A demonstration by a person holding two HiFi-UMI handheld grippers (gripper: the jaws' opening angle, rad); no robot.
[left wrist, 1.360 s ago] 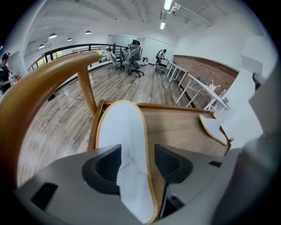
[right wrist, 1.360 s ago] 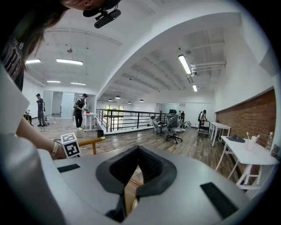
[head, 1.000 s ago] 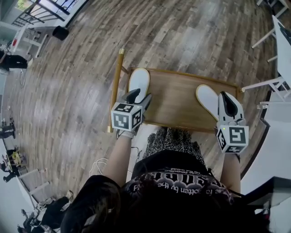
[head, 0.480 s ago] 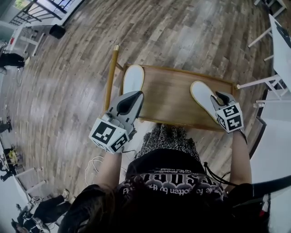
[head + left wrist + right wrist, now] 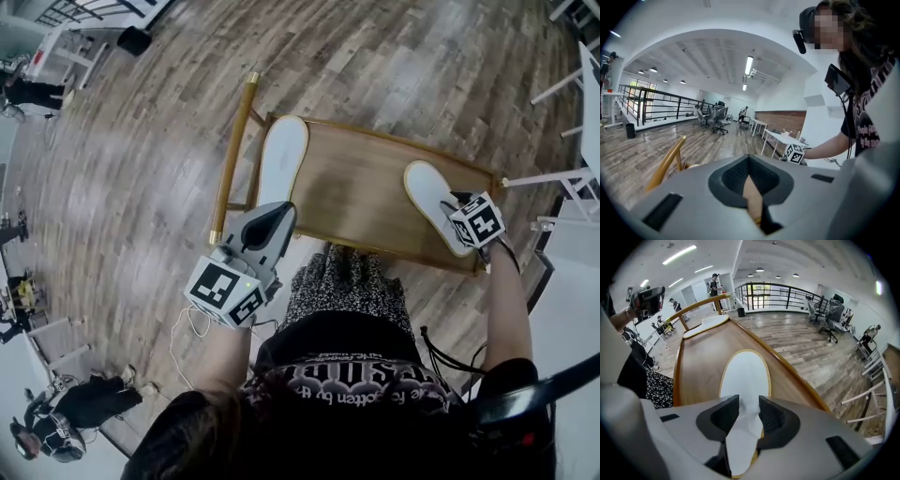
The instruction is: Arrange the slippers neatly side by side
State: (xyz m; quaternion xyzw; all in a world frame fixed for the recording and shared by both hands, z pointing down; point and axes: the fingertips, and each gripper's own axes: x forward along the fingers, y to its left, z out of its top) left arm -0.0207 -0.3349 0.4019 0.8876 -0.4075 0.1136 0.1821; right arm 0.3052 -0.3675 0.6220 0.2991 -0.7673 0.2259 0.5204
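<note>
Wooden bench (image 5: pixel 366 187) on grey plank floor (image 5: pixel 141 141), left gripper (image 5: pixel 279 212) pressed together, right gripper (image 5: pixel 749 404) just opening astride white flat slipper (image 5: pixel 744 376)

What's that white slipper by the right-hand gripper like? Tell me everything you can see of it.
The right slipper is a long white oval with a thin tan rim, and it looks like soft cloth. It lies flat and at an angle near the right end of the wooden table, well apart from the other slipper. The right gripper points down over its near end. Its jaws have just been opening and stand either side of the white cloth, not clamped.
</note>
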